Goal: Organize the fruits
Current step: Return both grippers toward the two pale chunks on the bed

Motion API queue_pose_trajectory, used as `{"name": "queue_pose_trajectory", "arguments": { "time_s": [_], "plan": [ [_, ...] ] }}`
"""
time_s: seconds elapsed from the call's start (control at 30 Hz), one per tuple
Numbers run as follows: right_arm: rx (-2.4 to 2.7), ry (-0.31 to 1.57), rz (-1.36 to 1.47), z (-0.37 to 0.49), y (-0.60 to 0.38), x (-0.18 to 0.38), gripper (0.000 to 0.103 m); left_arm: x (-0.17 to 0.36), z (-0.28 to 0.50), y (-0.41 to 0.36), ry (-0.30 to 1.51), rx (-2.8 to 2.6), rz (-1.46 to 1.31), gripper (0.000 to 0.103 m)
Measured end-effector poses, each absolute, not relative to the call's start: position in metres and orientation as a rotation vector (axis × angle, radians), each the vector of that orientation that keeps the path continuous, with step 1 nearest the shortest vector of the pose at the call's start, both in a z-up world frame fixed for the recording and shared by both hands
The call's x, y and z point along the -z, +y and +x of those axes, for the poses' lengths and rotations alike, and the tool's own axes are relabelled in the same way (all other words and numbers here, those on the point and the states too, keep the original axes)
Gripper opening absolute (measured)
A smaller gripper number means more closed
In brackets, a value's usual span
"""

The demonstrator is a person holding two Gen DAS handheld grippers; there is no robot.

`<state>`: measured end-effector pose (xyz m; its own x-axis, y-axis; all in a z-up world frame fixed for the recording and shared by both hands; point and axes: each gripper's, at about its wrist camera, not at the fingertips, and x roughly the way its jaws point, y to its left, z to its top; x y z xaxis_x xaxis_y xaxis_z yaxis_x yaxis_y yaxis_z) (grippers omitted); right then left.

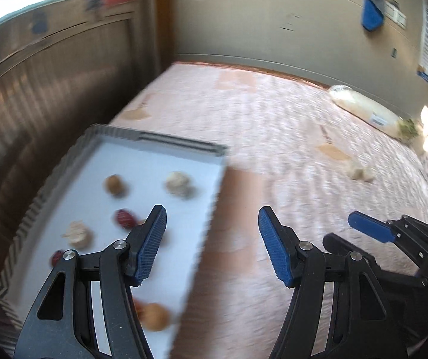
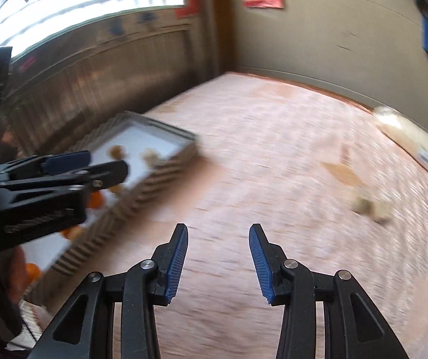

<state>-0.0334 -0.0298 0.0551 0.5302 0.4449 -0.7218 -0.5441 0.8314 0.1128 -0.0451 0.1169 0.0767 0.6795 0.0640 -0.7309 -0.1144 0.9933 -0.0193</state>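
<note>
A white tray (image 1: 160, 161) with a ridged grey rim lies at the left on a pink cloth. It holds several small fruits, among them a brown one (image 1: 114, 184), a pale one (image 1: 178, 181), a dark red one (image 1: 124, 218) and an orange-brown one (image 1: 154, 315). My left gripper (image 1: 212, 211) hangs open over the tray's right rim with nothing between its fingers. My right gripper (image 2: 218, 227) is open above bare cloth, right of the tray (image 2: 181, 152), and holds nothing. Each gripper shows in the other's view: the right gripper (image 1: 369, 227) and the left gripper (image 2: 64, 161). Both views are blurred.
Two small pale lumps (image 1: 360, 173) (image 2: 369, 206) lie on the pink cloth (image 1: 273, 125) to the right. A pale bag-like bundle (image 1: 363, 104) (image 2: 408, 137) rests against the far wall. A brown panelled wall (image 1: 49, 89) runs along the left, close behind the tray.
</note>
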Motion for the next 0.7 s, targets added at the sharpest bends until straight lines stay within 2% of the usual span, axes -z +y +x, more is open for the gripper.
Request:
{"name": "queue_pose_trajectory", "arguments": {
  "time_s": [0.4,0.7],
  "plan": [
    [-0.370,0.875,-0.083,0.035,-0.140,-0.025,0.041,-0.060,0.016,0.026,0.915,0.065,-0.027,0.065],
    [-0.369,0.856,-0.146,0.081,-0.156,-0.012,0.041,-0.048,0.055,-0.008,0.967,0.102,-0.019,0.065]
  ]
}}
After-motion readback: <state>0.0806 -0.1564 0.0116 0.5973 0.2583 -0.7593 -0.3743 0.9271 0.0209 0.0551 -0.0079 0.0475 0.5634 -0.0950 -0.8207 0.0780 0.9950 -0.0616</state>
